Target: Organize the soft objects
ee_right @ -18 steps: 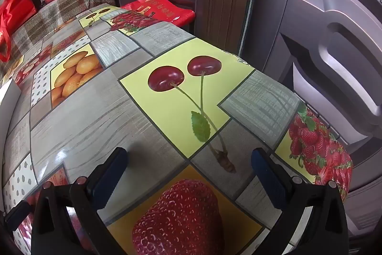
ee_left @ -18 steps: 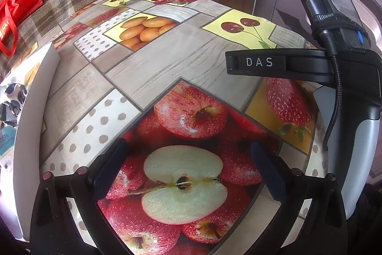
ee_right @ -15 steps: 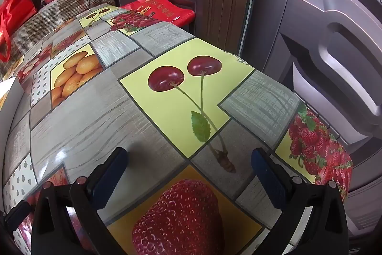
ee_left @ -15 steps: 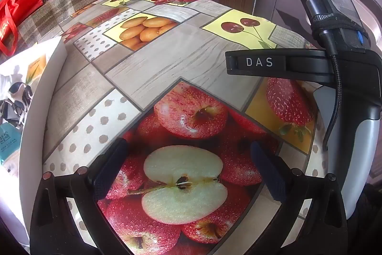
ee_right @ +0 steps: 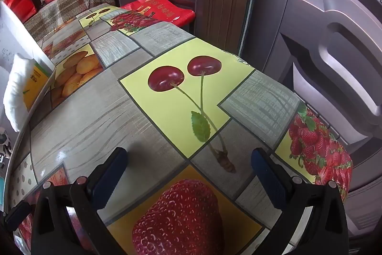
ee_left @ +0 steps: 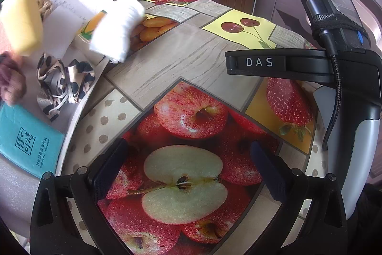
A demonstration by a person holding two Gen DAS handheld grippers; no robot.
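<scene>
A white box [ee_left: 66, 23] is tipped over the table's left side and soft things spill from it. A yellow sponge [ee_left: 22, 20] and a white folded cloth [ee_left: 117, 28] are in mid-air, blurred. A leopard-print pouch [ee_left: 64, 85] and a teal tissue pack [ee_left: 26, 140] lie in the box. The white cloth also shows in the right wrist view [ee_right: 15, 92]. My left gripper [ee_left: 186, 166] is open and empty over the apple picture. My right gripper [ee_right: 188, 176] is open and empty, and its body shows in the left wrist view [ee_left: 334, 63].
The table carries a fruit-print oilcloth [ee_right: 167, 99]. A hand [ee_left: 9, 80] holds the box at the far left. A red bag [ee_right: 157, 8] lies past the table's far edge. Dark doors [ee_right: 322, 28] stand behind, and a plaid sofa [ee_right: 71, 6] with red bags at back left.
The white box has swung up and tilted over the table from the left. The sponge, cloth, pouch and tissue pack have come into view, tumbling out. Both grippers have stayed still.
</scene>
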